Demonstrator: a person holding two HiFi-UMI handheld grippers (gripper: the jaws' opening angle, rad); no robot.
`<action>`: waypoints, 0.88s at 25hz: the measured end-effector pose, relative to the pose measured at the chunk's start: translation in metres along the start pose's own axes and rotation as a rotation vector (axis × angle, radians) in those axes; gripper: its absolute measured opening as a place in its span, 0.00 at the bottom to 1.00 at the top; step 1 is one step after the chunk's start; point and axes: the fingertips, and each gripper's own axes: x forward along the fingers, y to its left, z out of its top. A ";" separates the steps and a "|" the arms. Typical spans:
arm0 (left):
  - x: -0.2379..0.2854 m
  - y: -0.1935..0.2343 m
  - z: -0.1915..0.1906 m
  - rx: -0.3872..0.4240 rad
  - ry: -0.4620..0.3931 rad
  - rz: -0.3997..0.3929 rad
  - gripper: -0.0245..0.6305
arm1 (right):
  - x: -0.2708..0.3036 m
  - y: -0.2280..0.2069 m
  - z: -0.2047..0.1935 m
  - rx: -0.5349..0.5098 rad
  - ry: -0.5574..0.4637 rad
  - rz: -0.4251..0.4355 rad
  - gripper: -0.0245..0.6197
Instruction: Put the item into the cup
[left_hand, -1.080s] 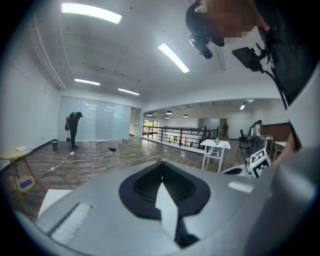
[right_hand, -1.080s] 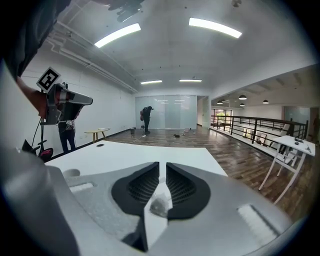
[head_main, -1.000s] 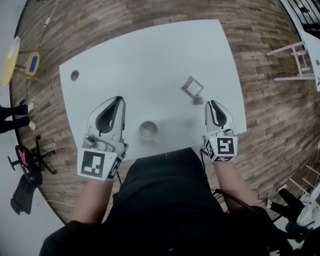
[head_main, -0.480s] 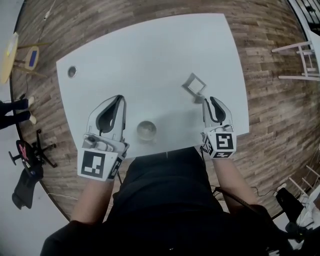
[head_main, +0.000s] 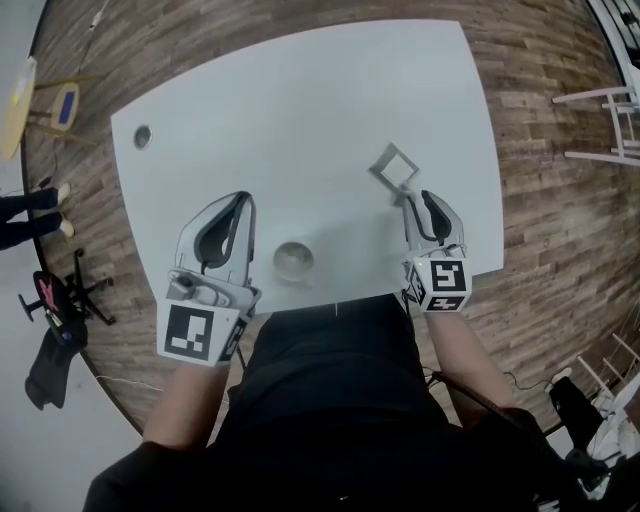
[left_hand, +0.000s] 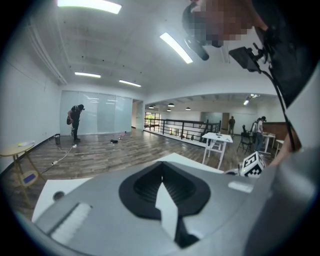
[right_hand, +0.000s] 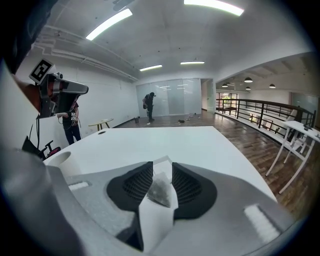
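Note:
A small grey tea bag (right_hand: 159, 191) lies on the white table (head_main: 300, 110) with its square white paper tag (head_main: 396, 167) just beyond it. My right gripper (head_main: 419, 199) is low over the table, and its jaws are opening with the tea bag (head_main: 398, 198) in the gap between the pads. The pale cup (head_main: 294, 261) stands upright near the front edge, between the two grippers; in the right gripper view the cup (right_hand: 62, 161) is at far left. My left gripper (head_main: 238, 200) hovers left of the cup, shut and empty, its pads (left_hand: 161, 181) meeting.
A small round hole (head_main: 141, 136) sits at the table's far left corner. White wooden chairs (head_main: 600, 120) stand on the wood floor to the right. A black stand (head_main: 60, 310) and a small yellow table (head_main: 20, 100) are on the left. People stand far off in the room.
My right gripper has slid forward across the table to the tea bag. The left gripper and the cup have stayed where they were.

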 end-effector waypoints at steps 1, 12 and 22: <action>0.000 0.001 -0.001 0.000 0.003 0.001 0.04 | 0.001 0.000 -0.001 0.003 0.003 0.002 0.23; 0.000 0.000 -0.013 -0.021 0.041 -0.001 0.04 | 0.012 0.001 -0.015 0.016 0.062 0.009 0.27; -0.003 0.000 -0.018 -0.030 0.053 0.008 0.04 | 0.012 0.002 -0.025 0.003 0.102 0.007 0.22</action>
